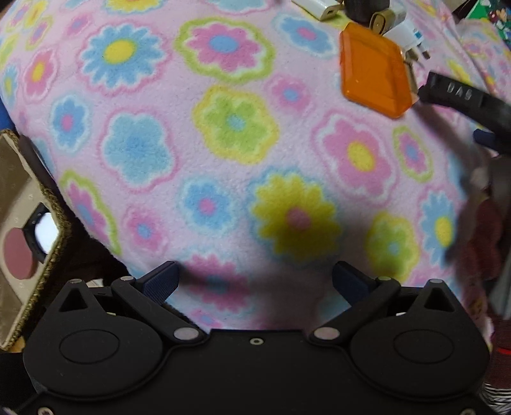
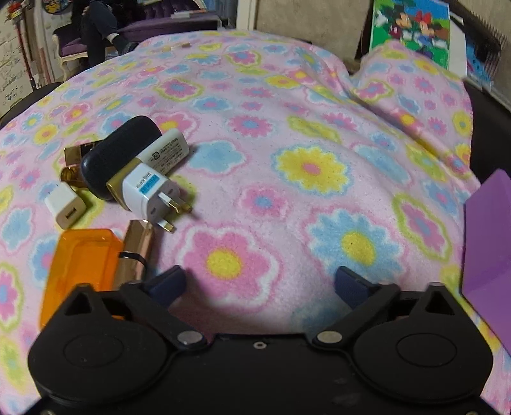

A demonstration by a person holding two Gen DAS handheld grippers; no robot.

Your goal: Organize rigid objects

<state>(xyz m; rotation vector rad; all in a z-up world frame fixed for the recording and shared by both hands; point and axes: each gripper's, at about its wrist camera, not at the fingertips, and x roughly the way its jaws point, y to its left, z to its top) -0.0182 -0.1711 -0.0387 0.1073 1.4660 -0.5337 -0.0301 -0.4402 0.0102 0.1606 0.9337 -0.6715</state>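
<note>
Rigid objects lie in a cluster on a pink flowered blanket [image 2: 287, 105]. In the right wrist view, left of centre, I see a white plug adapter [image 2: 150, 191], a dark oval case [image 2: 118, 153], a white charger block [image 2: 65, 207], an orange plastic box [image 2: 80, 268] and a rose-gold tube [image 2: 135, 252]. The orange box [image 1: 373, 70] and the adapter [image 1: 412, 41] also show at the top right of the left wrist view. My right gripper [image 2: 260, 284] is open and empty, just right of the orange box. My left gripper [image 1: 255, 281] is open and empty over bare blanket.
A purple box [image 2: 488, 239] stands at the right edge of the right wrist view. A cardboard box [image 1: 22, 230] sits at the left edge of the left wrist view. The right gripper's black body [image 1: 463, 99] reaches in from the right there. A cartoon picture book [image 2: 412, 28] stands behind the blanket.
</note>
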